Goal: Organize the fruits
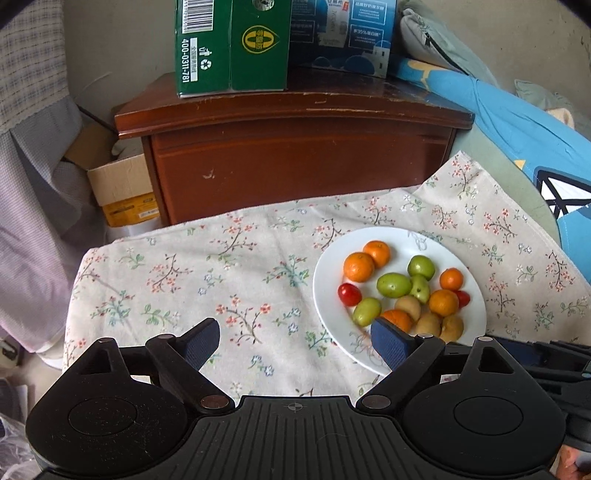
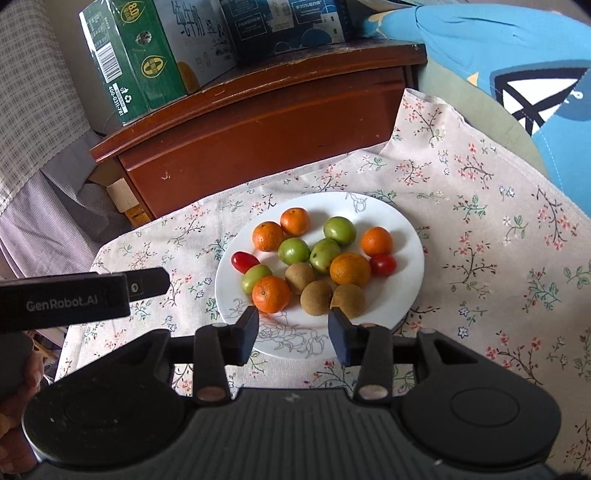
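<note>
A white plate (image 2: 402, 236) lies on a floral cloth and holds several small oranges (image 2: 271, 293), green fruits (image 2: 293, 251), brown kiwis (image 2: 316, 297) and two red tomatoes (image 2: 244, 260). My right gripper (image 2: 293, 325) is open and empty just above the plate's near rim, in front of the kiwis. My left gripper (image 1: 295, 338) is open and empty over the cloth, left of the plate (image 1: 328, 306); its right finger overlaps the plate's near edge by an orange (image 1: 397, 318). The left gripper's body (image 2: 74, 295) shows in the right wrist view.
The floral cloth (image 1: 192, 280) covers the work surface. Behind it stands a brown wooden cabinet (image 1: 295, 155) with a green carton (image 1: 232, 44) and a dark blue box (image 1: 340, 33) on top. A blue cushion (image 2: 517, 66) lies at the right, cardboard boxes (image 1: 122, 188) at the left.
</note>
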`<state>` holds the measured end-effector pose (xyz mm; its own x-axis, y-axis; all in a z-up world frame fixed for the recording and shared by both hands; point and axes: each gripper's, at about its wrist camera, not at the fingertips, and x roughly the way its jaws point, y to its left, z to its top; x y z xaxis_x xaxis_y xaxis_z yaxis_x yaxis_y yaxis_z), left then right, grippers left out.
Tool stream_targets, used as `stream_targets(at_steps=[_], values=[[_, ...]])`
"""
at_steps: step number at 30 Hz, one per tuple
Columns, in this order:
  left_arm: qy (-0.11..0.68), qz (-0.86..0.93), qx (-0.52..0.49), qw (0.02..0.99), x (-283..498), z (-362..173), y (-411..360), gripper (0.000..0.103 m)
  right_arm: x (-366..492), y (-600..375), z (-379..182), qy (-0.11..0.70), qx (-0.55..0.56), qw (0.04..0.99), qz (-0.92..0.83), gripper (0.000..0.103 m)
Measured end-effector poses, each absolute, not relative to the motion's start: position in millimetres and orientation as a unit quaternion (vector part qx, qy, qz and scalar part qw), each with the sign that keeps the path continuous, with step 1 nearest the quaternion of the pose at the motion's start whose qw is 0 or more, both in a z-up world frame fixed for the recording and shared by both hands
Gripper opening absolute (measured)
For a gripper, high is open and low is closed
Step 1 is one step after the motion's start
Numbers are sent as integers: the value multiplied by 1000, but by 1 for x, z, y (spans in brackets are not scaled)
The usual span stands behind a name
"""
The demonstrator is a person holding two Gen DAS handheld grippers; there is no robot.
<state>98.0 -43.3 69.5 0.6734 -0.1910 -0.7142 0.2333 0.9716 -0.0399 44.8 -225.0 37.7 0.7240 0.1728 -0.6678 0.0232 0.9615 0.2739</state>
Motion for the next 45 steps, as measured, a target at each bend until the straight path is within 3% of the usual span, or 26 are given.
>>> stream_targets(at_steps=[4, 7, 20, 29, 45], values=[[395, -112, 42, 911, 85, 71, -44, 91, 37, -223, 49, 370, 122, 920, 38, 52], [394, -116, 49, 910, 78, 76, -45, 91, 31, -222, 58, 373, 108, 921, 29, 66], [409, -99, 69, 904, 63, 85, -46, 93, 24, -235, 75, 434, 76, 898, 6, 84], [434, -78, 88, 893, 74, 70, -65, 93, 35, -256, 57, 453, 119, 882, -58, 87], [462, -66, 78, 881, 84, 56, -80, 93, 44, -248, 40, 473, 97, 872, -80, 90]])
